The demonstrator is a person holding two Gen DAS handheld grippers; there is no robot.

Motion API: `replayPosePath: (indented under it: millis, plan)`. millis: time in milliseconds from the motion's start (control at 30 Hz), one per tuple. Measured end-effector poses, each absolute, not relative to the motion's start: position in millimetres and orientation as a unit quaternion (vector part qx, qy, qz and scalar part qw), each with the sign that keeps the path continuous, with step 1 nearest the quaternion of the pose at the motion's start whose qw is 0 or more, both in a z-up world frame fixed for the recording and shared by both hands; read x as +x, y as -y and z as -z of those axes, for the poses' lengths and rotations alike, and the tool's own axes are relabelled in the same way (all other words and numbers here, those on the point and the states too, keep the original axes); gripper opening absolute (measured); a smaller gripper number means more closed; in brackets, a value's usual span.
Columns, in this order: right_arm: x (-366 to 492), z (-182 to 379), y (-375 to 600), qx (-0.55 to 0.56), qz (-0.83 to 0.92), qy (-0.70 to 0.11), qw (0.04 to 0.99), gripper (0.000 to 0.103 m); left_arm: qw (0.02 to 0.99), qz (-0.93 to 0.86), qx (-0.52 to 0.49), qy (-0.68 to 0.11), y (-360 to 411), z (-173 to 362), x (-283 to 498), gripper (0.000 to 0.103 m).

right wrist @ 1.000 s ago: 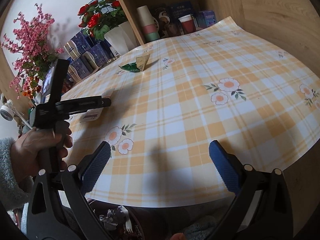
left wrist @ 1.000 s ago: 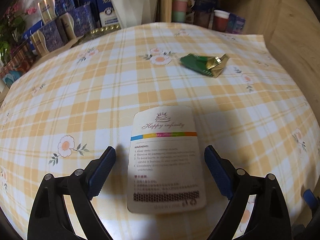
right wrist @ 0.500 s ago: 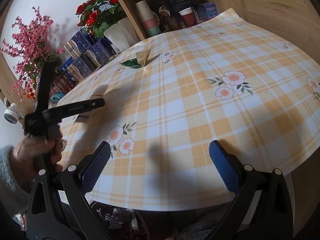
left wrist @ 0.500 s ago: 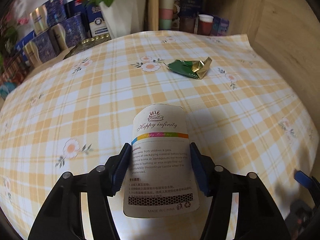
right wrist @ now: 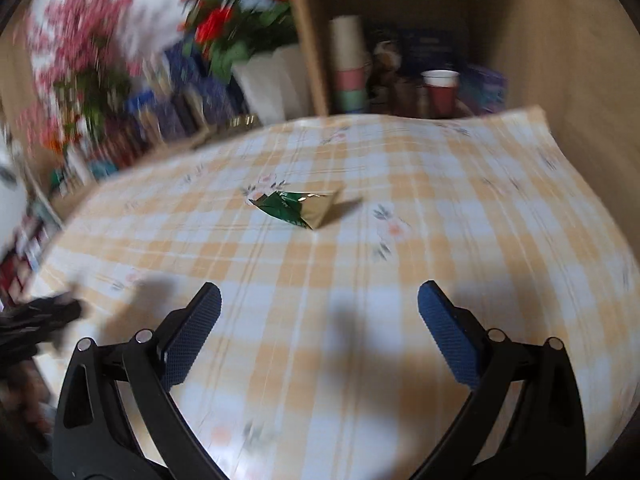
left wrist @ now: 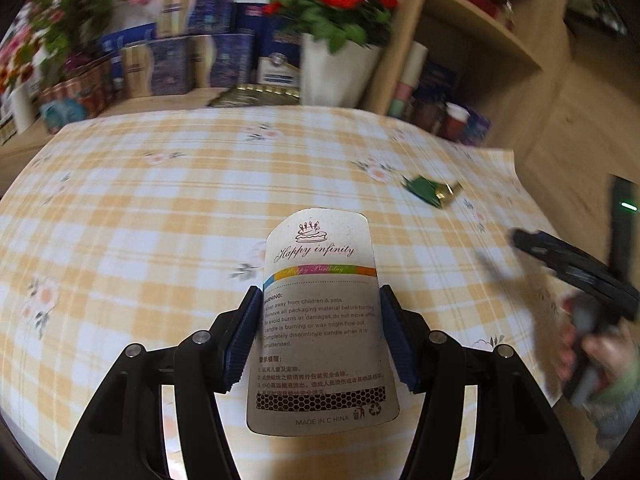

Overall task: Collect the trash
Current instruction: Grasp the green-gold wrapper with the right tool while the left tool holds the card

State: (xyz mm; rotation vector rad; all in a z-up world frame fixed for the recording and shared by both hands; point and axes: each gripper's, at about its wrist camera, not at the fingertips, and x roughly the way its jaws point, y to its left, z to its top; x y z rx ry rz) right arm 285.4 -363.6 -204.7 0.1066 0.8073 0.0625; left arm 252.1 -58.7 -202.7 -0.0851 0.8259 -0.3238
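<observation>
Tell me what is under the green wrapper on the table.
Only the checked tablecloth shows around the green wrapper, which lies folded on it, gold side partly up. Whatever lies directly beneath it is covered and cannot be seen.

The left tongs point(left wrist: 320, 332) have closed on the card point(left wrist: 320, 320) and lifted it off the tablecloth point(left wrist: 120, 220).

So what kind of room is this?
Probably a room in someone's home, maybe a dining corner. There's a table with a flowery checked cloth, a white pot of red flowers, and a wooden shelf holding stacked cups and boxes.
</observation>
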Motion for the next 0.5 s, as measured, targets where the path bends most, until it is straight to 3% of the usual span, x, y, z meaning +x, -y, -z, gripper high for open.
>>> replayPosePath:
  millis: [167, 500]
  plan:
    - [355.8, 231.0, 340.8, -0.001, -0.011, -0.449, 0.894, 0.097, 0.903, 0.143, -0.087, -0.395, 23.4, 199.2, 240.9, 0.058]
    - [412.0, 245.2, 314.0, -0.097, 0.023, -0.451, 0.887, 0.097, 0.905, 0.13, -0.11, -0.389, -13.1, 205.9, 221.2, 0.058]
